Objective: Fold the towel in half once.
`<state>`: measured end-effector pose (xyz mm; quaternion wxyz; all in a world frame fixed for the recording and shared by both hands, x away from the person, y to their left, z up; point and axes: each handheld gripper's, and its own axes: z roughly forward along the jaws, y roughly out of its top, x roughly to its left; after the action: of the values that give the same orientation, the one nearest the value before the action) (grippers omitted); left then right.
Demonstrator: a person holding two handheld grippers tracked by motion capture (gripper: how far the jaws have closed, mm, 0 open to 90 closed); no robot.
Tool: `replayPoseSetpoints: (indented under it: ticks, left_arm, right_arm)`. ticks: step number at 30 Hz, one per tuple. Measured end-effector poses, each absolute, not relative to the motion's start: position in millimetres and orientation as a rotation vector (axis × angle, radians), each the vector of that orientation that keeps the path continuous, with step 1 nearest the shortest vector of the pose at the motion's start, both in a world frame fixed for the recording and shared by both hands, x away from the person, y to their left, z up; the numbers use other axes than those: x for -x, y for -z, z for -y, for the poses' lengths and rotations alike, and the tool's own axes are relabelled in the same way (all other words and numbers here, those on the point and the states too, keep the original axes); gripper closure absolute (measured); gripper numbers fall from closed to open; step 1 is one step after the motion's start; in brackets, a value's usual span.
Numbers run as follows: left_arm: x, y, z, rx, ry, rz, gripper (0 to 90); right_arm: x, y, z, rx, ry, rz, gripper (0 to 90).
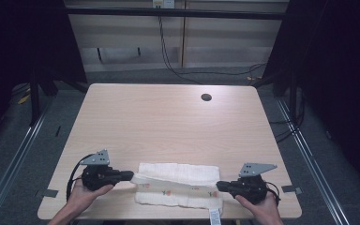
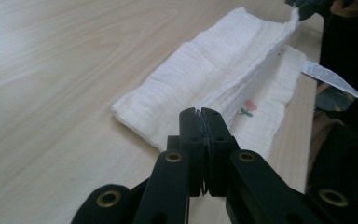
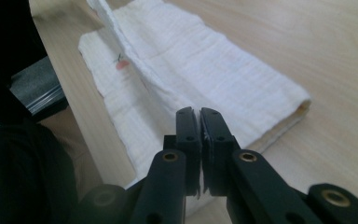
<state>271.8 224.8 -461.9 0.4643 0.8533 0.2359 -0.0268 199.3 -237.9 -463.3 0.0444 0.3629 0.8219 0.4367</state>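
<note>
Cloth (image 1: pixel 178 183) lying folded at table's (image 1: pixel 168 122) six o'clock edge. We are pinching its raised layer with both grippers, left (image 1: pixel 132 176) at nine o'clock end, right (image 1: pixel 218 186) at three. Risk: uneven pulling is skewing the fold, or thin fabric slipping free.

You have a white towel (image 1: pixel 178 183) lying folded lengthwise near the table's front edge, small fruit prints on its near half, a raised ridge running along its middle between both ends

Soft crinkled white cloth (image 1: pixel 178 173), smooth matt pale wood table (image 1: pixel 168 122)
</note>
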Motion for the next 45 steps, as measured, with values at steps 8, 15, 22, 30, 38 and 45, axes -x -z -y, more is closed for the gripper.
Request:
replayPoseSetpoints:
  ticks: [8,15,22,30,38,45]
  left_arm:
    - [-259.3,475.3,-215.9,-2.197,0.073,-0.557,87.9]
    - [-255.5,483.7,-215.8,-2.242,0.099,-0.561,87.9]
    - [-252.8,480.1,-218.3,-2.205,0.159,-0.553,86.6]
    - [-251.4,470.4,-221.5,-2.145,0.166,-0.531,75.3]
    - [-265.5,466.6,-219.9,-2.147,0.127,-0.579,68.3]
    - [-309.4,468.8,-204.5,-2.164,0.034,-0.647,67.3]
  right_arm:
    - [-187.6,477.3,232.5,-1.090,-1.266,-2.578,86.1]
    - [-184.9,484.5,227.8,-1.059,-1.193,-2.622,86.0]
    - [-179.5,486.2,231.4,-1.070,-1.197,-2.640,80.0]
    - [-177.0,479.2,232.7,-1.087,-1.236,-2.580,63.2]
    - [-191.9,472.5,238.1,-1.149,-1.240,-2.500,56.4]
    - [-218.5,469.5,231.6,-1.157,-1.189,-2.458,54.5]
